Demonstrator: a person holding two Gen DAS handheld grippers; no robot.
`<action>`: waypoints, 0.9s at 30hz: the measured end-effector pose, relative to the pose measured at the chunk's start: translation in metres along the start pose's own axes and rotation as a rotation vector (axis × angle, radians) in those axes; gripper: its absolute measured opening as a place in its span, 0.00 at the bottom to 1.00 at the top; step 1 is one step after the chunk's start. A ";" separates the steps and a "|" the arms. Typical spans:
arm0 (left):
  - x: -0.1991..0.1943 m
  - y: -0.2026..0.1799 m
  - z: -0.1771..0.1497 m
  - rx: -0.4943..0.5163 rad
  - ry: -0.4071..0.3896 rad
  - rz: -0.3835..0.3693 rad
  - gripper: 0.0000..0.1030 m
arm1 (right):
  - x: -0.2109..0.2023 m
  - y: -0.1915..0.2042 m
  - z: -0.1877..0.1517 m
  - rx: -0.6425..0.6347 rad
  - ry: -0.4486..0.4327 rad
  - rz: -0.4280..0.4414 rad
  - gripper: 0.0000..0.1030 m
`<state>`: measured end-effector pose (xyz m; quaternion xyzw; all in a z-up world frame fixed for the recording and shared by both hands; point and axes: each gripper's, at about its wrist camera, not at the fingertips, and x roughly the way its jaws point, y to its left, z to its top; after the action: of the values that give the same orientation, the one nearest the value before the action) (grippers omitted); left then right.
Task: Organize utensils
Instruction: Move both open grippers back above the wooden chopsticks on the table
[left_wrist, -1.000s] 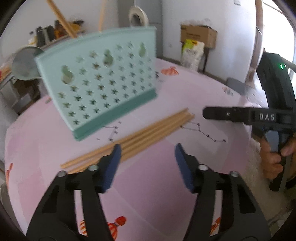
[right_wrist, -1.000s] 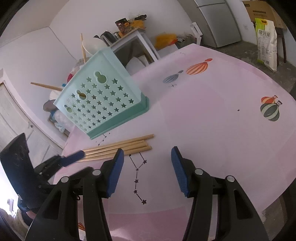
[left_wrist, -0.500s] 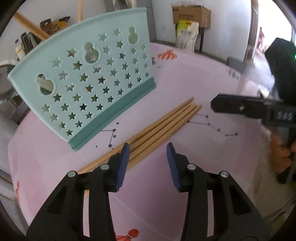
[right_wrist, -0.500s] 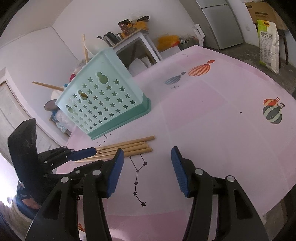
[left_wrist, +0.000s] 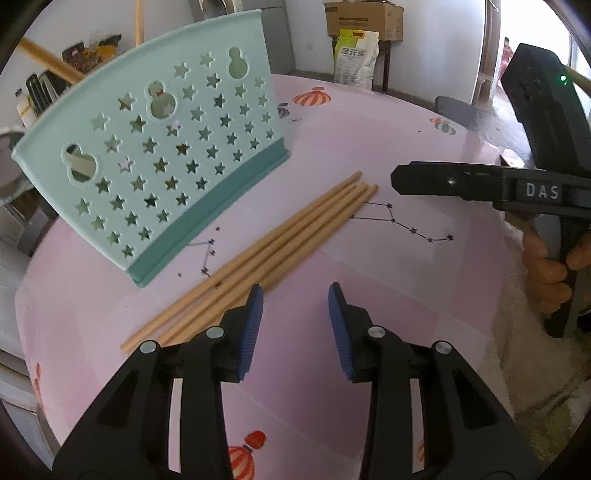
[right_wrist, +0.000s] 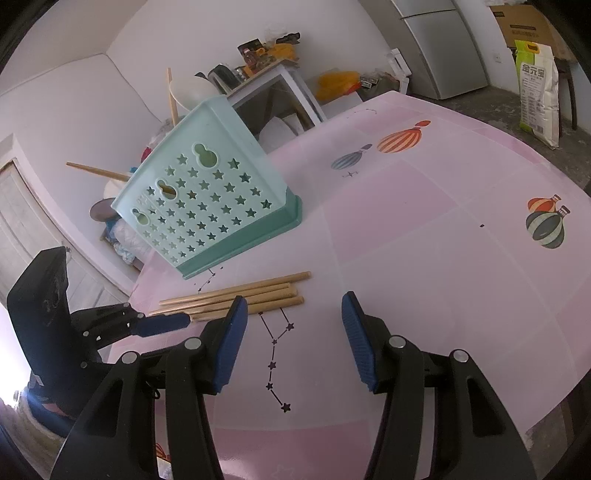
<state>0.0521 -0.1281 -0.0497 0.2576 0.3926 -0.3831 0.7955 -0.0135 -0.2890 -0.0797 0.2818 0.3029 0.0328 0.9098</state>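
Note:
Several wooden chopsticks (left_wrist: 288, 236) (right_wrist: 240, 295) lie side by side on the pink tablecloth, in front of a mint-green holder (left_wrist: 166, 147) (right_wrist: 214, 206) with star-shaped holes. Two more chopsticks (right_wrist: 96, 170) stick out of the holder's top. My left gripper (left_wrist: 295, 295) (right_wrist: 184, 319) hovers over the near ends of the loose chopsticks. Its jaws are closing with nothing between them, and its left finger (left_wrist: 253, 314) stands over the bundle's edge. My right gripper (right_wrist: 293, 306) (left_wrist: 402, 181) is open and empty, just right of the chopsticks' far ends.
The round table's edge (right_wrist: 546, 417) curves close on the right. Beyond the table stand a rice bag (right_wrist: 535, 92), a cardboard box (left_wrist: 364, 18), a grey fridge (right_wrist: 443, 44) and a cluttered white side table (right_wrist: 273, 77). A hand (left_wrist: 550, 266) holds the right gripper's handle.
My left gripper's jaws have narrowed, and it has tipped downward and come closer to the chopsticks. The right gripper has stayed where it was.

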 end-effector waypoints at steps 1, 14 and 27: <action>-0.001 0.000 -0.001 -0.007 0.006 -0.011 0.33 | 0.000 0.000 0.000 0.000 0.000 0.000 0.51; 0.007 -0.002 0.012 0.054 -0.040 0.005 0.34 | 0.000 0.000 0.000 -0.004 -0.004 0.000 0.51; 0.003 0.004 0.007 -0.011 0.019 -0.098 0.34 | 0.000 0.000 0.000 -0.002 -0.006 0.003 0.51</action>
<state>0.0597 -0.1325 -0.0480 0.2374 0.4142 -0.4170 0.7734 -0.0129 -0.2891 -0.0795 0.2815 0.2996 0.0334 0.9110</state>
